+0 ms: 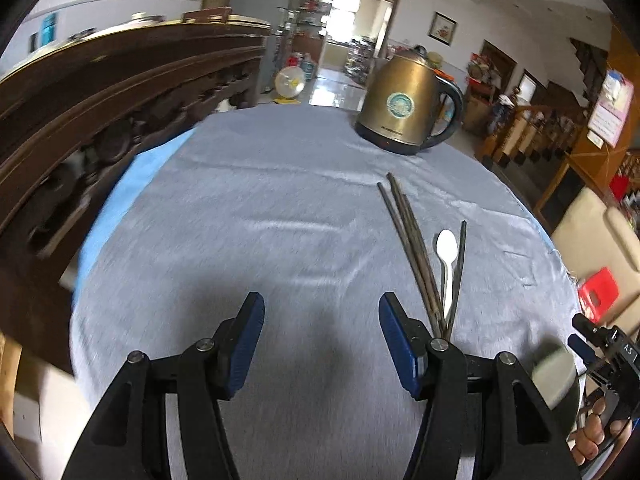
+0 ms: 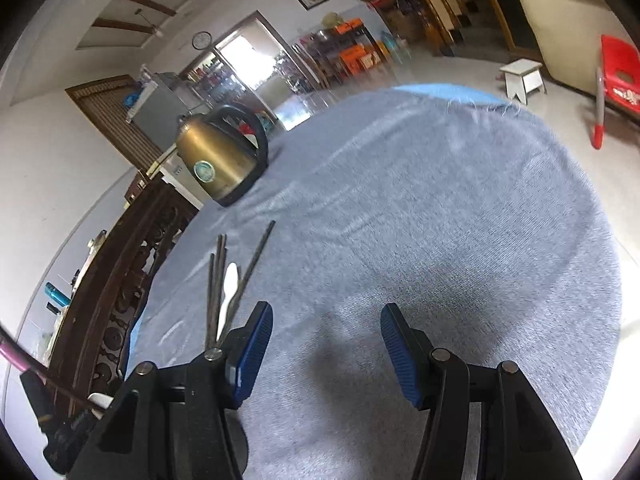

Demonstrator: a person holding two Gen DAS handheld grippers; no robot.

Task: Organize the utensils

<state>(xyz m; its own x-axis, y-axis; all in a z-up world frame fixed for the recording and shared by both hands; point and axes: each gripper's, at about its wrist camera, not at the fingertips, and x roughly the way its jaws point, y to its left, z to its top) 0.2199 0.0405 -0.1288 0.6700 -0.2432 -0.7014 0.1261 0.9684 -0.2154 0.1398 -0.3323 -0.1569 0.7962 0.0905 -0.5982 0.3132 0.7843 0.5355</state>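
Several dark chopsticks (image 1: 408, 240) and a white plastic spoon (image 1: 447, 256) lie together on the grey tablecloth (image 1: 260, 220), their near ends fanning toward me. My left gripper (image 1: 322, 340) is open and empty, just left of the utensils' near ends. The right gripper's body shows at the far right edge of the left wrist view. In the right wrist view the chopsticks (image 2: 218, 280) and spoon (image 2: 229, 292) lie just left of my open, empty right gripper (image 2: 326, 344). One chopstick (image 2: 256, 260) lies angled apart from the others.
A brass-coloured electric kettle (image 1: 404, 108) stands at the far side of the table, also in the right wrist view (image 2: 220, 160). A dark carved wooden bench (image 1: 100, 120) runs along the left. A round grey object (image 1: 554, 376) sits near the right gripper. A red chair (image 2: 620, 76) stands beyond the table.
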